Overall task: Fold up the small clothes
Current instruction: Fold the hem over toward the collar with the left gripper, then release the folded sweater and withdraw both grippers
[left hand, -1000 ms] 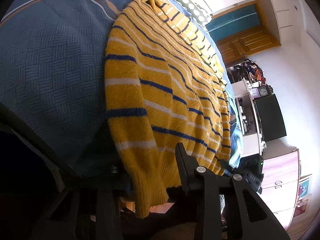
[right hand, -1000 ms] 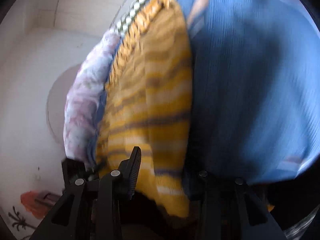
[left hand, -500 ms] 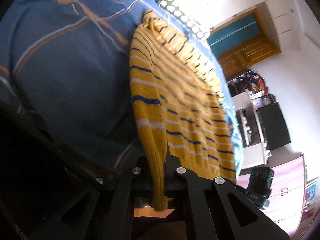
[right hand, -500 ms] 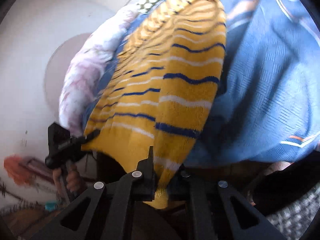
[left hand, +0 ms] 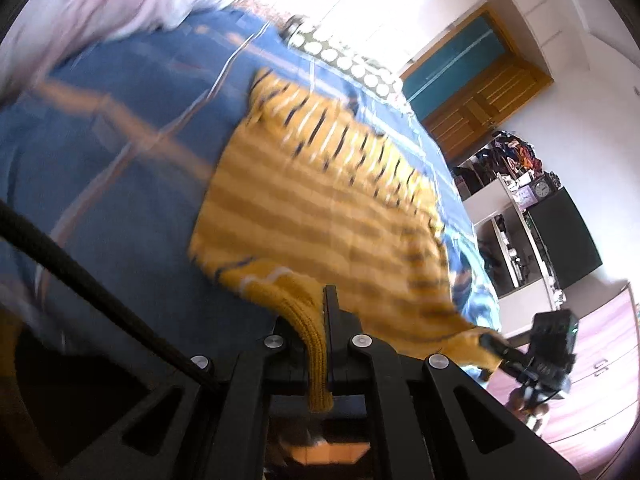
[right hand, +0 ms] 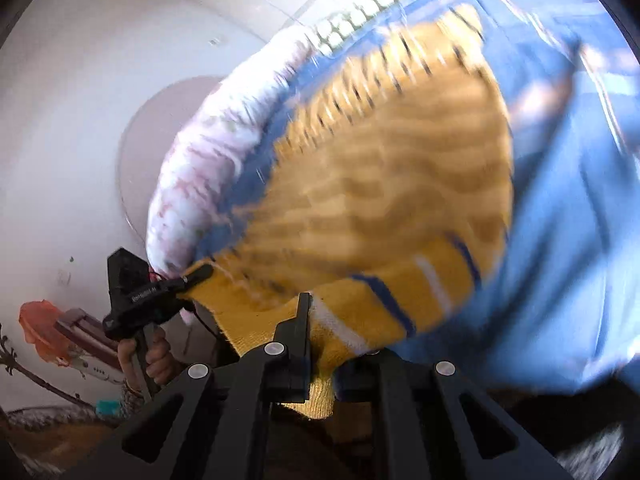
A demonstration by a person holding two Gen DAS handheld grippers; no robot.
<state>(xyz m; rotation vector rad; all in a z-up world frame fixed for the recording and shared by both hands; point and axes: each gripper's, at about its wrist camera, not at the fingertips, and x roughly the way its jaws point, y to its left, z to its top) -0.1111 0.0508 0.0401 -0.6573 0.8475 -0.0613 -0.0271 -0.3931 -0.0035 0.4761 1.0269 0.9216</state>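
A yellow knit sweater [left hand: 320, 208] with blue and white stripes lies on a blue bedspread [left hand: 120, 168]; it also shows in the right wrist view [right hand: 392, 184]. My left gripper [left hand: 318, 320] is shut on one corner of its ribbed hem and holds it lifted off the bed. My right gripper [right hand: 320, 340] is shut on the other hem corner. Each gripper shows in the other's view, the right one [left hand: 536, 356] and the left one [right hand: 148, 296], pinching the sweater's edge. The near part of the sweater is raised and curls over towards its far part. Both views are motion-blurred.
A pink-white quilt [right hand: 208, 152] and a dotted pillow [left hand: 348, 64] lie at the bed's far end. A wooden door [left hand: 480, 80], shelves with a clock [left hand: 540, 188] and a dark screen [left hand: 564, 232] stand to the right of the bed.
Both grippers closed on the hem corners, then lifted them and carried them forward over the sweater, so the lower part now curls up over the rest.
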